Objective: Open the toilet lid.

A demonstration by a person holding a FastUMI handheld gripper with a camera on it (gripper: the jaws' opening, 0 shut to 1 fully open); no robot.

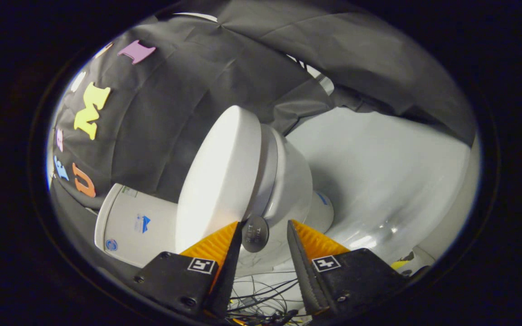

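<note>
Nearest the camera, the claw (264, 235) stands spread, its two fingers apart with a clear gap between them and pinching nothing. Each finger carries a small square black-and-white marker (202, 265) on its housing.

In the gap, close to the left fingertip, sits a small round silvery disc (255, 233) mounted at the rim of the toilet lid (222, 181). It bears a few lines of embossed writing, too small and blurred to read. It seems to be a bumper or badge on the lid's edge, though the view does not settle which. The left fingertip lies just beside the disc and against the lid's lower edge; the right fingertip is apart from both.

The toilet lid is a white oval just beyond the fingers, lying closed or nearly closed against the seat and the white toilet bowl (295, 181). The whole toilet appears rolled sideways in this tilted view.

Past the lid, the white cistern (136, 224) carries small blue printed stickers (143, 223) that cannot be made out.

Loose thin black wires (261, 294) trail below the fingers. A glossy white floor (379, 181) spreads beyond the bowl.
</note>
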